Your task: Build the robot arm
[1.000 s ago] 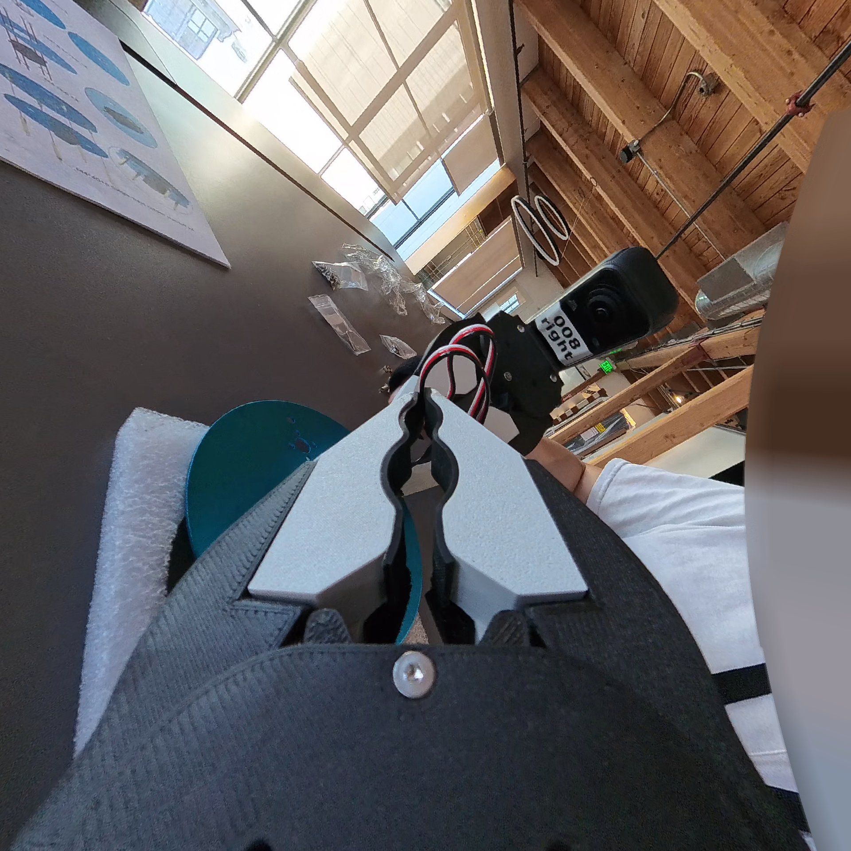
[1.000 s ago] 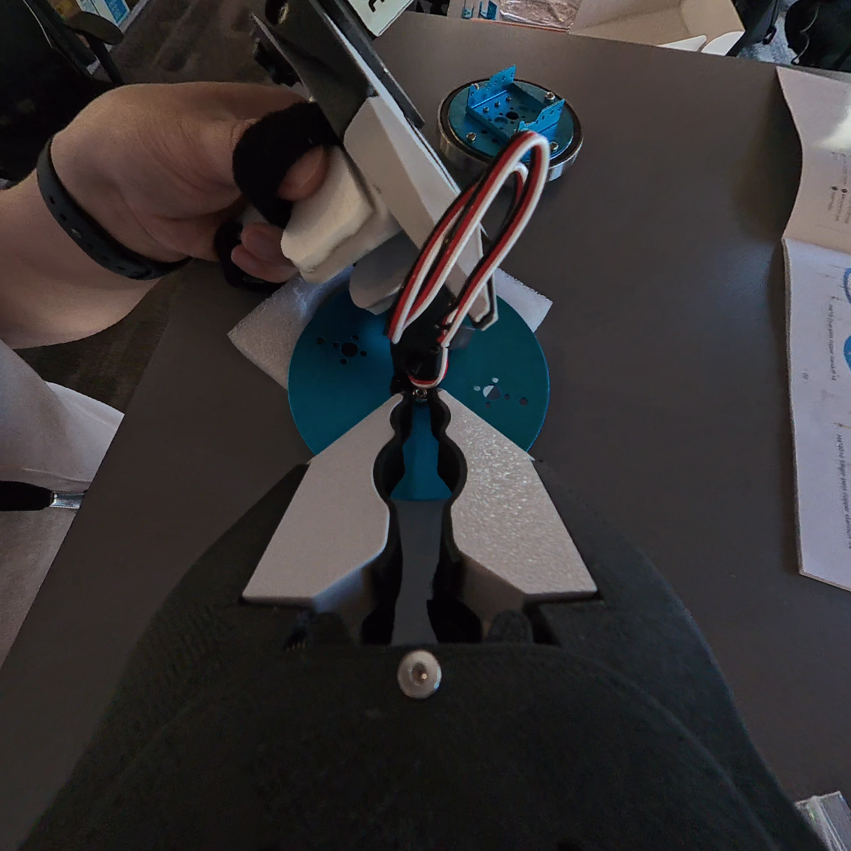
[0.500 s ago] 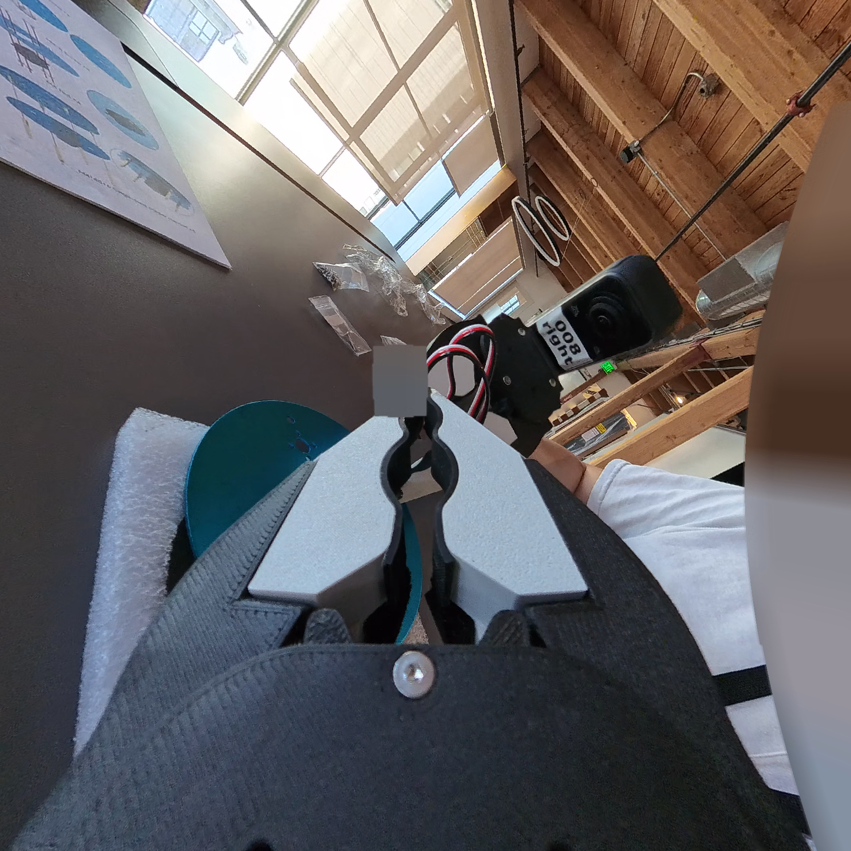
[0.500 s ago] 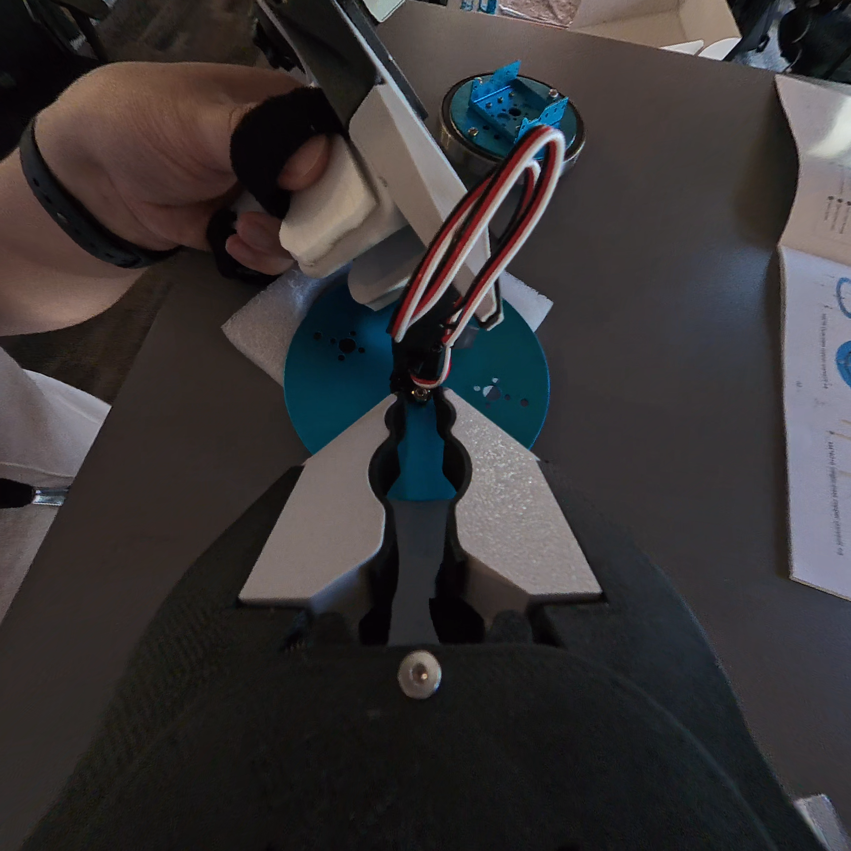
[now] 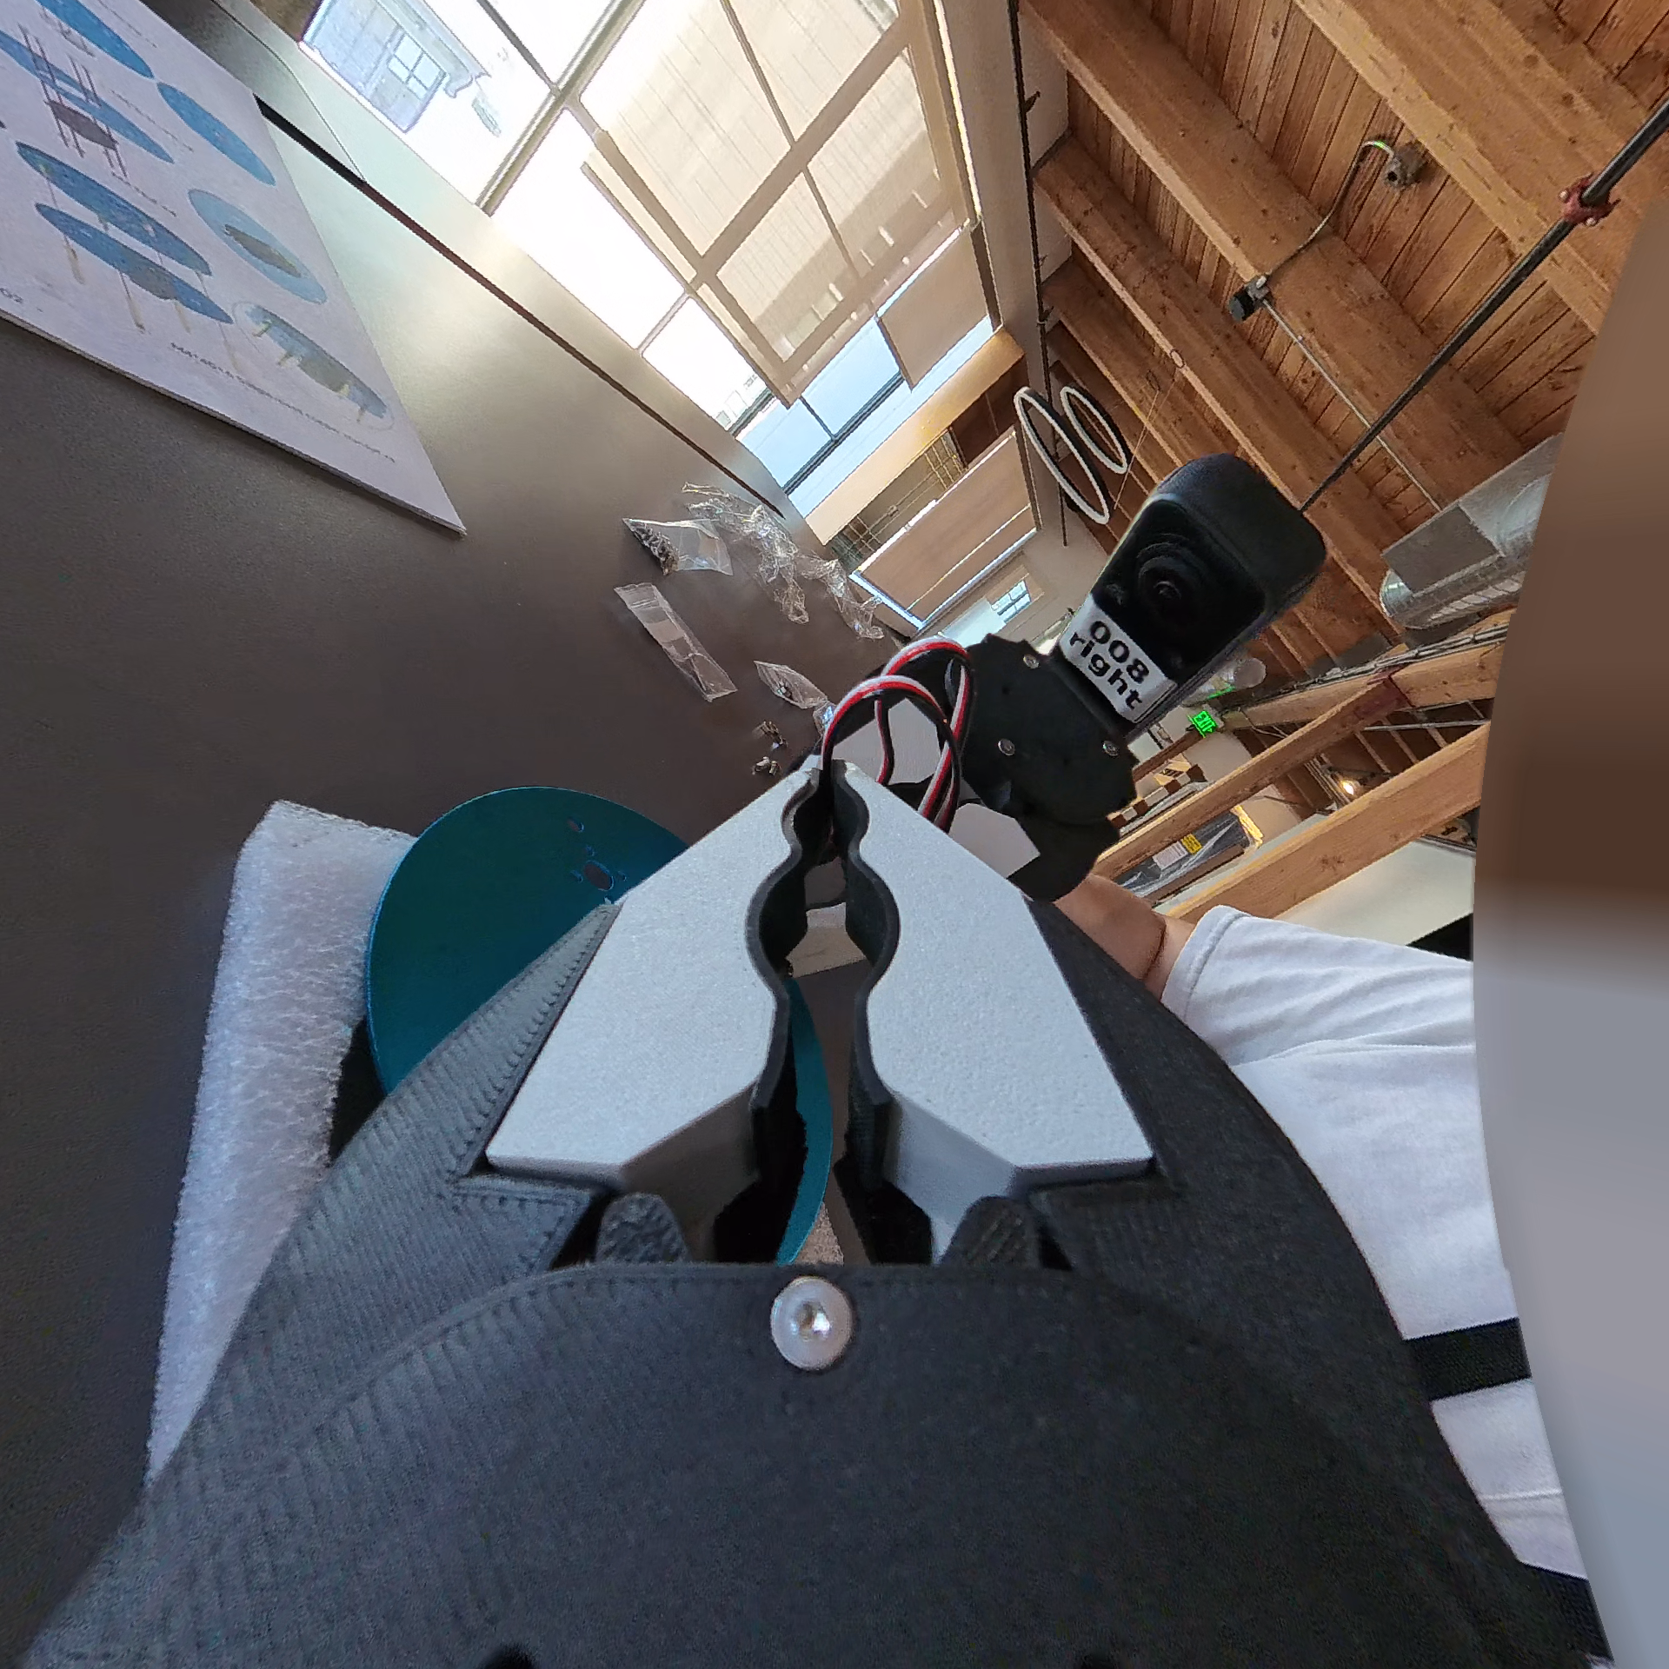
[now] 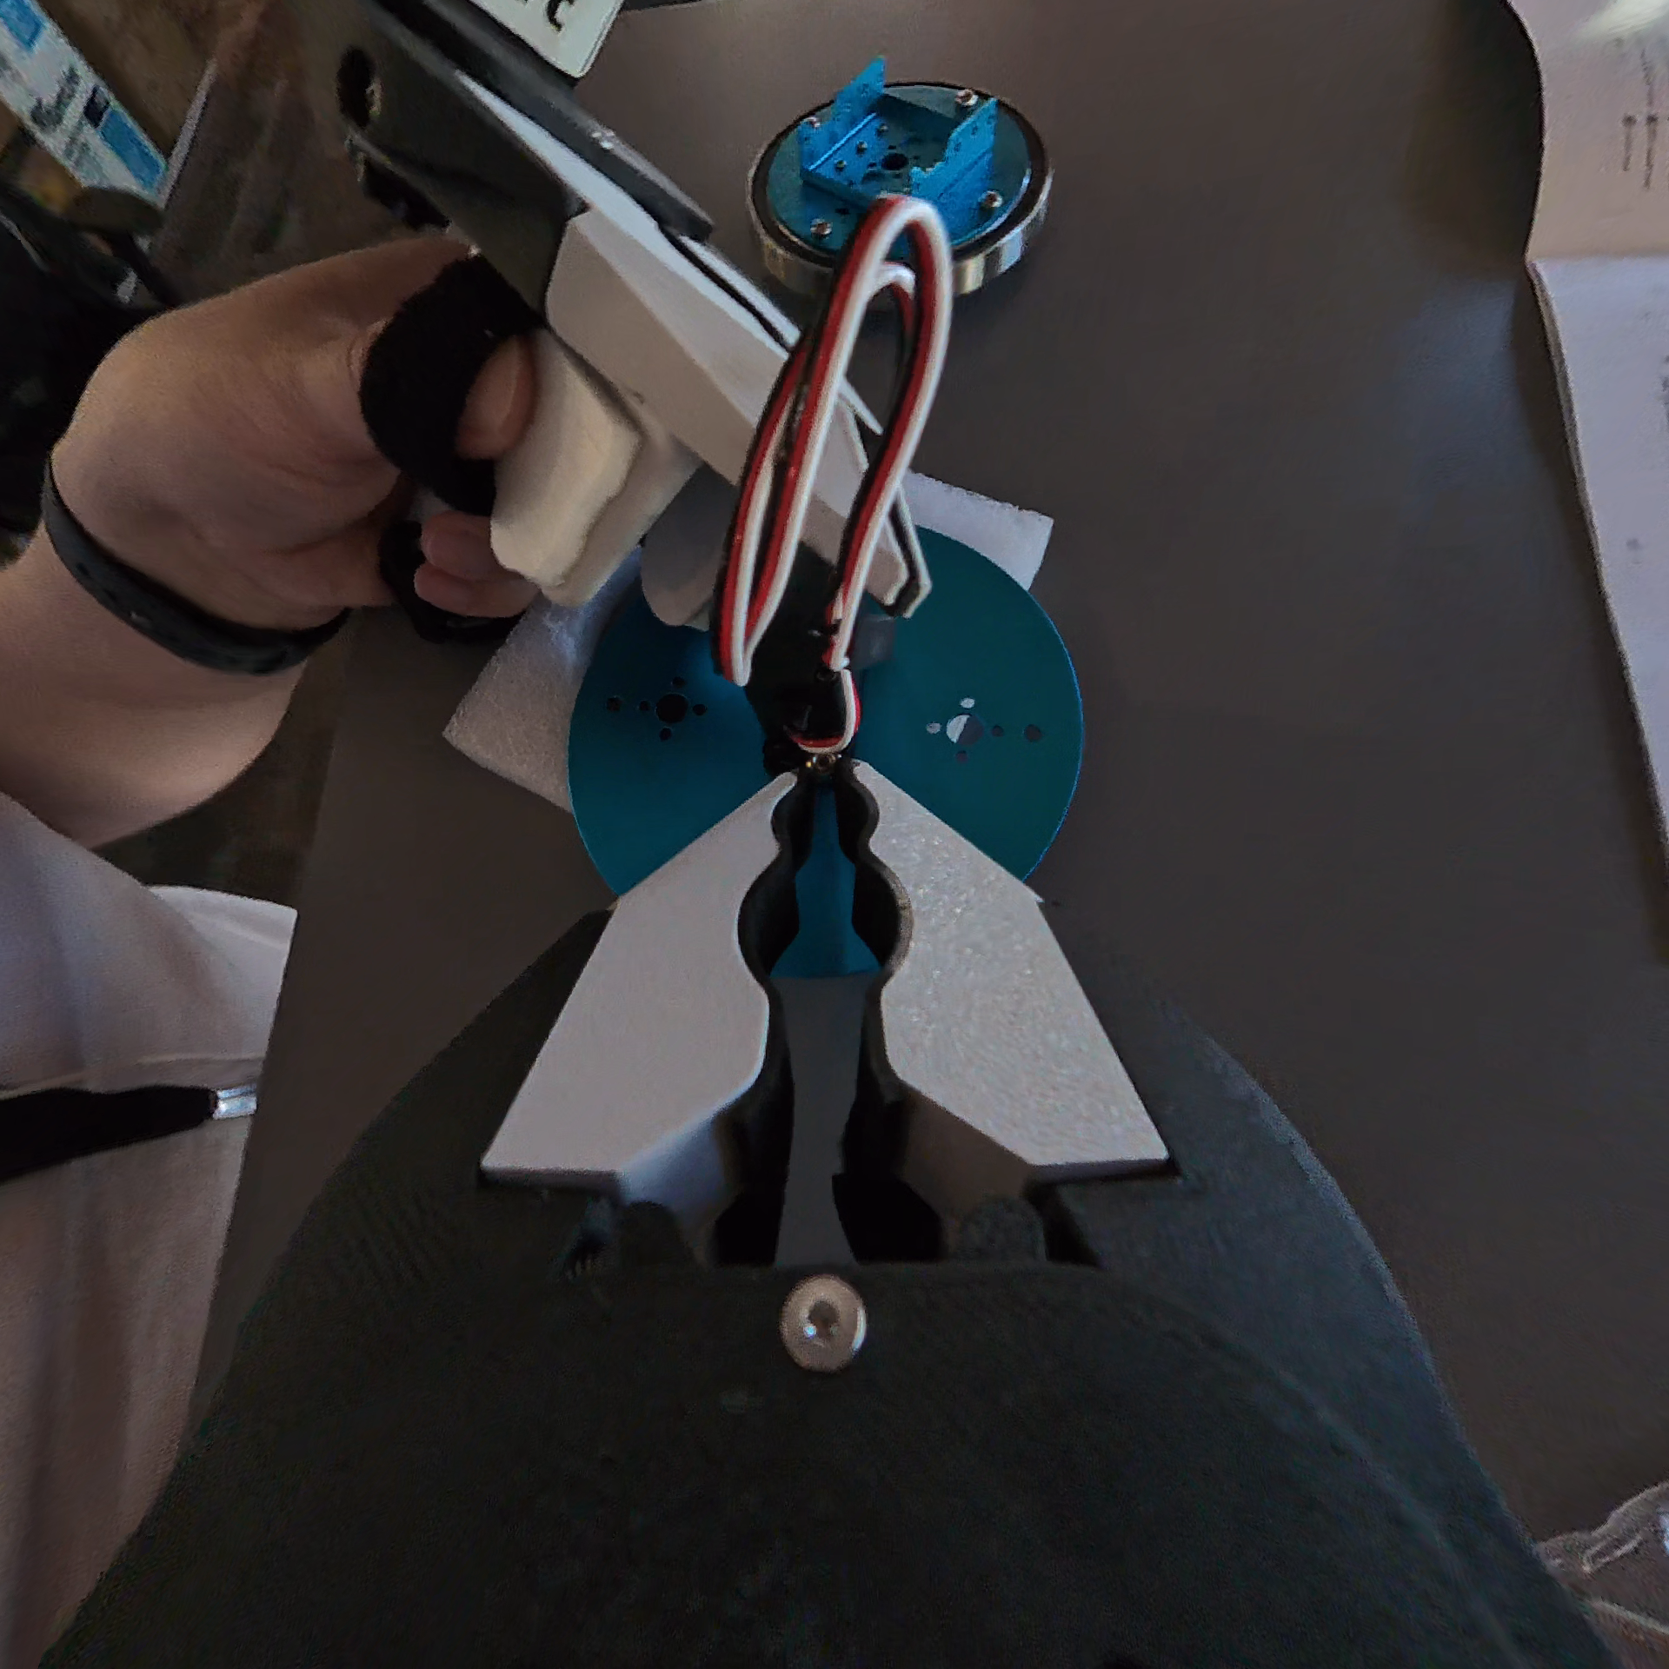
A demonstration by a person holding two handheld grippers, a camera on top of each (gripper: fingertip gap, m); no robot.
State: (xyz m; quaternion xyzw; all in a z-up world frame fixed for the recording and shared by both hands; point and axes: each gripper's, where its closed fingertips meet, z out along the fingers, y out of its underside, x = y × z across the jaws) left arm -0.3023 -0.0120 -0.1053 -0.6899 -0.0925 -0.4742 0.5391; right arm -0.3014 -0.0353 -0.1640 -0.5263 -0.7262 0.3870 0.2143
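Note:
A small black servo (image 6: pixel 795 659) with a looped red, white and black wire (image 6: pixel 840 397) hangs over a blue disc (image 6: pixel 975 722) that lies on white foam (image 6: pixel 515 713). My right gripper (image 6: pixel 817 775) is shut on the servo's near end. My left gripper (image 6: pixel 871 578) comes in from the upper left, held by a hand (image 6: pixel 226 470), and is closed against the servo's far side. In the left wrist view my left gripper (image 5: pixel 831 778) is shut on the black part, with the wire (image 5: pixel 903 704) rising from its tips. The disc (image 5: pixel 506 903) and foam (image 5: pixel 271 993) lie below it.
A round metal base with a blue bracket (image 6: pixel 899 172) stands on the dark table (image 6: pixel 1264 632) behind the disc. Printed instruction sheets (image 6: pixel 1608 470) lie at the right, also seen in the left wrist view (image 5: pixel 181 226). Small plastic bags (image 5: pixel 686 551) lie farther along the table. My right fingertips sit around 6 centimetres from my left ones. The disc (image 5: pixel 506 903) sits 4 centimetres or so from the ends of my right fingers.
Both grippers keep their hold. The servo and wire loop have shifted slightly, and the right gripper's camera has swung a little higher in the left wrist view.

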